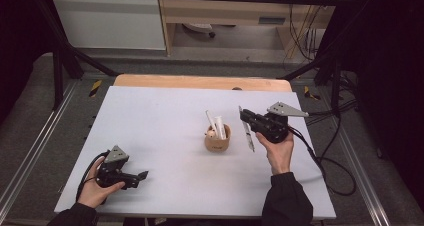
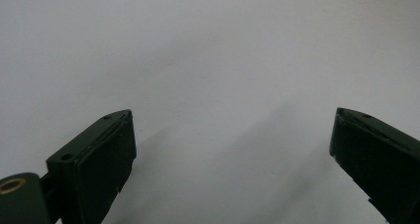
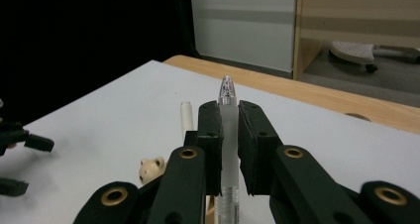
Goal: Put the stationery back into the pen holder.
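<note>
High view: left gripper [image 1: 142, 176] is held low at the table's [image 1: 160, 136] near left corner, jaws wide apart, nothing between them. Farther in, a pen [image 1: 247, 129] is clamped upright between the closed jaws of the right gripper [image 1: 244, 117], just right of the cup [image 1: 217, 139] holding white pens [image 1: 216, 124].

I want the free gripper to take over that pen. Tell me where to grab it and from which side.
Grip the pen on its lower barrel, below the right gripper, whose jaws clamp it near the tip. It hangs roughly upright beside the wooden cup, so the open left gripper would probably best come in level, from the person's side.
</note>
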`<action>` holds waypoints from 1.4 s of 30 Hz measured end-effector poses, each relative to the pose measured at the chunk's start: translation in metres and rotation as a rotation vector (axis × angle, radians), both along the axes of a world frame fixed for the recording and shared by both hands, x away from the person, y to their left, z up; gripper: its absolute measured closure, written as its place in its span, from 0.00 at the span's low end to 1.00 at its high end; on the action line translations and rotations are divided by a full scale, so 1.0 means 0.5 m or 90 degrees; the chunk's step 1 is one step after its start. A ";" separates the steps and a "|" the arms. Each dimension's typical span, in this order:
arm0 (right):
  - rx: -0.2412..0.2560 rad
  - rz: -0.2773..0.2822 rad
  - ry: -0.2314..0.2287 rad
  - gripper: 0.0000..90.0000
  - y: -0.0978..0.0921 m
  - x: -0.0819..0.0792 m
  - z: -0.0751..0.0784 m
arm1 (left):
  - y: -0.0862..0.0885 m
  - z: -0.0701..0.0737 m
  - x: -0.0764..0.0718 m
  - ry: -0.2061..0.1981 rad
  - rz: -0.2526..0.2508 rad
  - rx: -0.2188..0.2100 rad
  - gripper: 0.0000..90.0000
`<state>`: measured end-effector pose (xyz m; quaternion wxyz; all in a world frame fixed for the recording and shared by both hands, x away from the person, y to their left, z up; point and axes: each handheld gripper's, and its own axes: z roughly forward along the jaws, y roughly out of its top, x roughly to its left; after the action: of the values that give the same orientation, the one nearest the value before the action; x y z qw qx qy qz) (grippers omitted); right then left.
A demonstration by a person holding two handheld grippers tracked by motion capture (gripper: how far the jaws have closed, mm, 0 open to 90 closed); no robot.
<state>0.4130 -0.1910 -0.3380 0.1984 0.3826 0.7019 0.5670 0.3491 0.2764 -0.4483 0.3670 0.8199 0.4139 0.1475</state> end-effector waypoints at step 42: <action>0.058 0.017 -0.044 0.90 0.149 0.109 -0.032 | 0.000 -0.001 0.001 0.003 -0.004 -0.002 0.05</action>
<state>0.4673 -0.1164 -0.3540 0.1972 0.3624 0.6731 0.6138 0.3498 0.2765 -0.4489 0.3681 0.8209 0.4122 0.1440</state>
